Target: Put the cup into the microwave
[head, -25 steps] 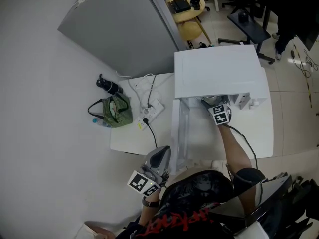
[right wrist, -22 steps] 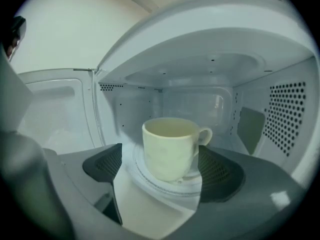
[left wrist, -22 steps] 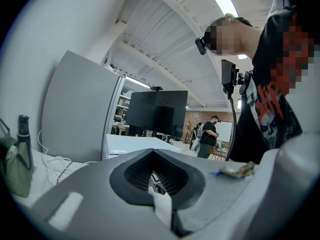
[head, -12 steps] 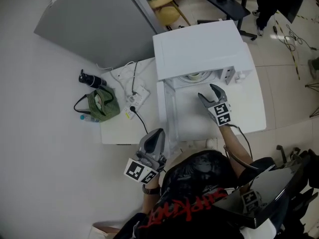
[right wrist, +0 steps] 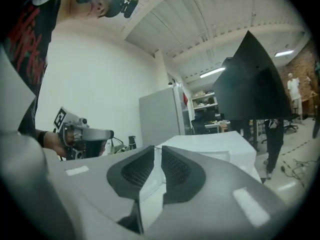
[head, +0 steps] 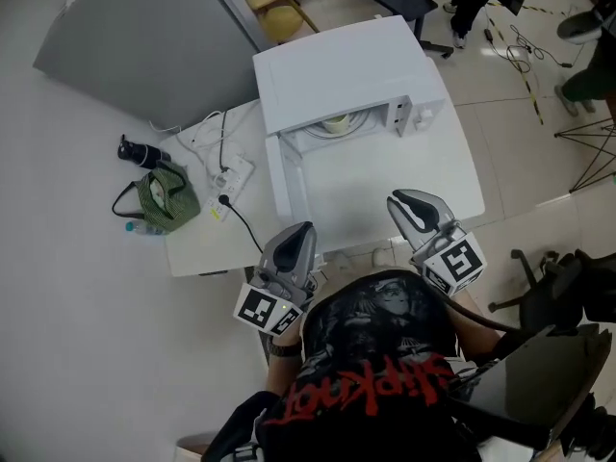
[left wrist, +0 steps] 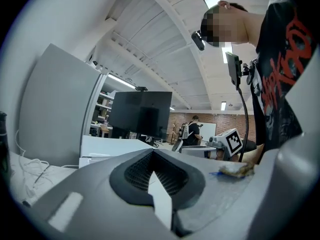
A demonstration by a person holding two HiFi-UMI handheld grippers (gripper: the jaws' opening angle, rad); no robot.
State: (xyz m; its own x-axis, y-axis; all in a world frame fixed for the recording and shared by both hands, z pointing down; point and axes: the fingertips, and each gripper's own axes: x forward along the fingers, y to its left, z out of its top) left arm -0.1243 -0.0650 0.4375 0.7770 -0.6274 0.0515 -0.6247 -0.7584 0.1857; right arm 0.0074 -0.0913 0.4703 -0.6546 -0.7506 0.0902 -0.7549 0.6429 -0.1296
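- The left gripper [head: 302,231] is hovering at the near edge of the table [head: 197,243], with its jaws pressing together on nothing.
- The right gripper [head: 400,202] is hovering beside it, well apart from the microwave [head: 337,61]. Its jaws have just been closing and are standing narrow, with a slim gap and nothing between them.
- The door [head: 289,181] is standing open, swinging out toward the person.
- A green bag [head: 166,197] is lying at the table's left end.
- The cup [head: 336,123] is sitting inside the microwave, just behind the opening.
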